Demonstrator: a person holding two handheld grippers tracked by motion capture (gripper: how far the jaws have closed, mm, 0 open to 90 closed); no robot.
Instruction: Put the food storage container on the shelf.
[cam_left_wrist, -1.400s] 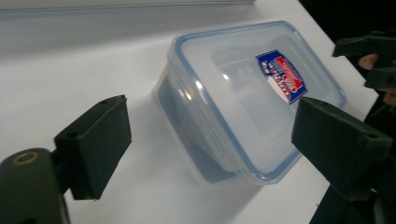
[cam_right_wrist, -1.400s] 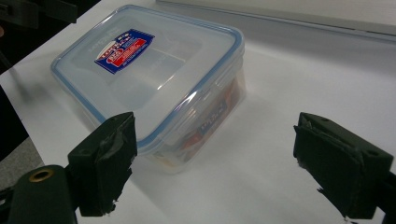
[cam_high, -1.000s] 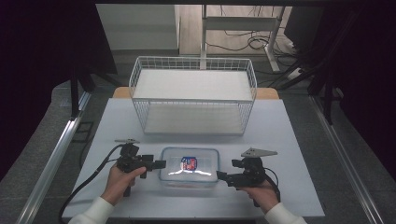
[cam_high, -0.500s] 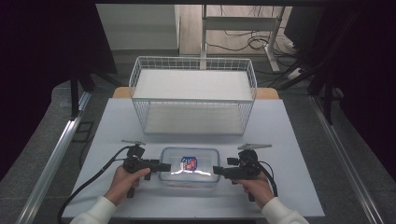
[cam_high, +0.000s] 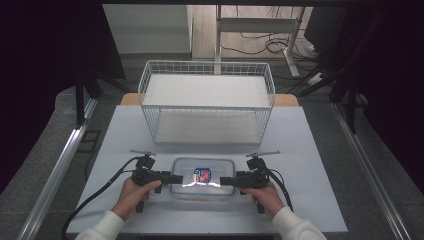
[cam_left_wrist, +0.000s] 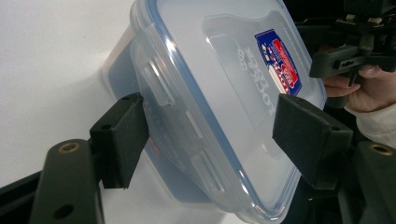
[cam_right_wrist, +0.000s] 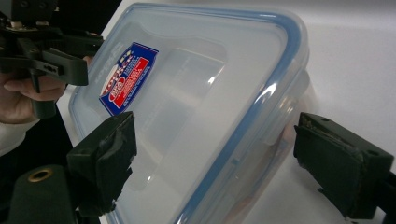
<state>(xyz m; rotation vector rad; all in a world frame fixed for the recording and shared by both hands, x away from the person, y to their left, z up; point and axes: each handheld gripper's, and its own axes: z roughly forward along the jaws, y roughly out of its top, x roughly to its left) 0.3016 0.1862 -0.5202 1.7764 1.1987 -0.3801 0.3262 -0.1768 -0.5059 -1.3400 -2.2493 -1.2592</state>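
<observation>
You are bracketing plastic box (cam_high: 202, 177) lying near front edge of tabletop (cam_high: 310, 150), one end each, likely for level two-sided lift. Left hand-held gripper (cam_high: 176, 178): jaws have just been closing, straddling end flap, not yet pinching. Right hand-held gripper (cam_high: 225, 181): jaws gaping around opposite end. Wire basket (cam_high: 207, 102) waiting behind.

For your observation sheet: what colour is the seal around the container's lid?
Blue, around the clear container lid; it shows best in the right gripper view.

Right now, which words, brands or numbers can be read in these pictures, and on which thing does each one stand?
Embossed on the clear lid of the plastic container: raised letters beside the sticker, too faint and tilted to read with certainty.
Red and blue sticker on that lid: its print is too small and blurred to read.
No other text is legible.
</observation>
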